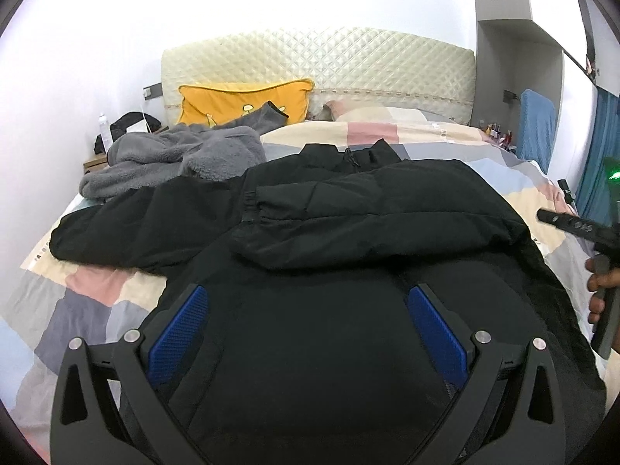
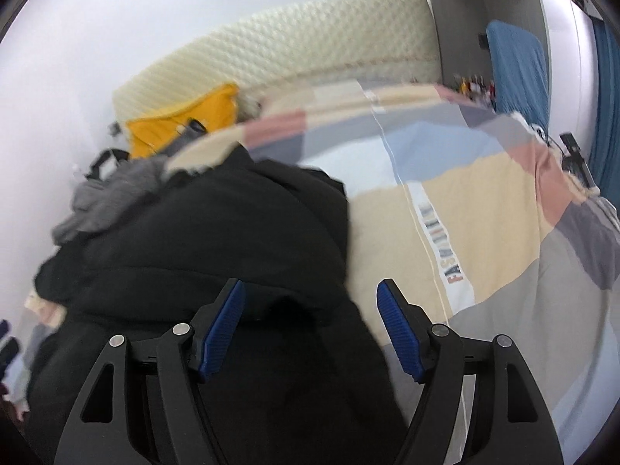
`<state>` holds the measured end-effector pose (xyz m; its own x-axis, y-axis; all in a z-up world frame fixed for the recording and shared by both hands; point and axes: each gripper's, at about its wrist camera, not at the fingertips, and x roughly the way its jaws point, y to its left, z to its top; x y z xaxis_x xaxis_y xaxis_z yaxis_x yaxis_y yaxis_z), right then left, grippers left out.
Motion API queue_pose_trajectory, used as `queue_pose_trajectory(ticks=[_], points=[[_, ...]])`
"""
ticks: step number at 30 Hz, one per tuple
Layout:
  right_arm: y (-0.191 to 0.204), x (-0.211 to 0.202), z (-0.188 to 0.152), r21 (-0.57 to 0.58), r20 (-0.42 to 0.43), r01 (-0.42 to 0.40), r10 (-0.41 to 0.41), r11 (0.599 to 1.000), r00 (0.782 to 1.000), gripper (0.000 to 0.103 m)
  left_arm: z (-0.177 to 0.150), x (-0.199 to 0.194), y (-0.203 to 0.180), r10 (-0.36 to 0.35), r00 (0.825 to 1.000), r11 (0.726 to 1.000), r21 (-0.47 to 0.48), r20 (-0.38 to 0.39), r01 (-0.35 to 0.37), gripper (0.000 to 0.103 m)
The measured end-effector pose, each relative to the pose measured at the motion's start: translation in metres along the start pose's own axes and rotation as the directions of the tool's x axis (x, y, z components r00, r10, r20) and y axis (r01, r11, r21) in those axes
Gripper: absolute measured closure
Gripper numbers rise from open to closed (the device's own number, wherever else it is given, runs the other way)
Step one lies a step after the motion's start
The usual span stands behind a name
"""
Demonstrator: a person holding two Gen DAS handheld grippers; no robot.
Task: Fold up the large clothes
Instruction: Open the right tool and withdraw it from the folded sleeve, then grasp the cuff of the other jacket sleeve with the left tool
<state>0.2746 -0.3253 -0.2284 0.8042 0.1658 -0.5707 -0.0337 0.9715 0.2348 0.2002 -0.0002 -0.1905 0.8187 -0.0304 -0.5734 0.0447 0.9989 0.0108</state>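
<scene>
A large black jacket (image 1: 329, 209) lies spread on the bed, one sleeve folded across its chest, the other sleeve stretched out to the left. My left gripper (image 1: 306, 298) is open above the jacket's lower body, holding nothing. My right gripper (image 2: 310, 298) is open over the jacket's right edge (image 2: 217, 240), where the black fabric meets the quilt; the view is blurred. The right gripper also shows at the right edge of the left wrist view (image 1: 573, 224), held by a hand.
The bed has a patchwork quilt (image 2: 484, 201) and a cream quilted headboard (image 1: 317, 66). A grey fleece garment (image 1: 174, 159) and a yellow pillow (image 1: 240, 100) lie at the far left. A blue-covered chair (image 1: 536, 124) and small bottles stand at the right.
</scene>
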Motion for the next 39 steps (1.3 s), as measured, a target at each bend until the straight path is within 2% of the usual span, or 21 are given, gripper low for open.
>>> queue_pose_trajectory(ticks=[8, 17, 22, 26, 29, 31, 39], points=[[0.039, -0.068, -0.014, -0.06, 0.067, -0.059, 0.063, 0.996, 0.996, 0.033, 0.004, -0.023, 0.002, -0.043, 0.999, 0.998, -0.047, 0.012, 0.043, 0.0], [0.067, -0.128, -0.044, -0.099, 0.128, -0.078, 0.09, 0.992, 0.988, 0.033, -0.003, -0.036, -0.005, -0.05, 0.999, 0.999, -0.017, 0.012, 0.05, 0.0], [0.078, -0.155, -0.073, -0.098, 0.131, -0.082, 0.094, 0.992, 0.987, 0.033, -0.005, -0.039, -0.005, -0.065, 0.998, 0.998, -0.015, 0.017, 0.066, 0.0], [0.079, -0.162, -0.089, -0.059, 0.117, -0.131, 0.137, 0.99, 0.984, 0.031, -0.006, -0.04, -0.005, -0.071, 0.997, 0.997, -0.018, 0.015, 0.071, 0.0], [0.086, -0.161, -0.088, -0.114, 0.14, -0.097, 0.112, 0.989, 0.984, 0.031, -0.004, -0.039, -0.001, -0.067, 0.998, 0.997, -0.028, 0.008, 0.068, 0.0], [0.087, -0.158, -0.088, -0.127, 0.139, -0.107, 0.125, 0.986, 0.982, 0.031, -0.001, -0.038, 0.004, -0.07, 0.998, 0.997, -0.042, -0.002, 0.07, 0.0], [0.083, -0.155, -0.09, -0.124, 0.143, -0.078, 0.096, 0.989, 0.985, 0.027, 0.042, -0.028, 0.042, -0.075, 0.997, 0.993, -0.1, -0.037, 0.071, 0.0]])
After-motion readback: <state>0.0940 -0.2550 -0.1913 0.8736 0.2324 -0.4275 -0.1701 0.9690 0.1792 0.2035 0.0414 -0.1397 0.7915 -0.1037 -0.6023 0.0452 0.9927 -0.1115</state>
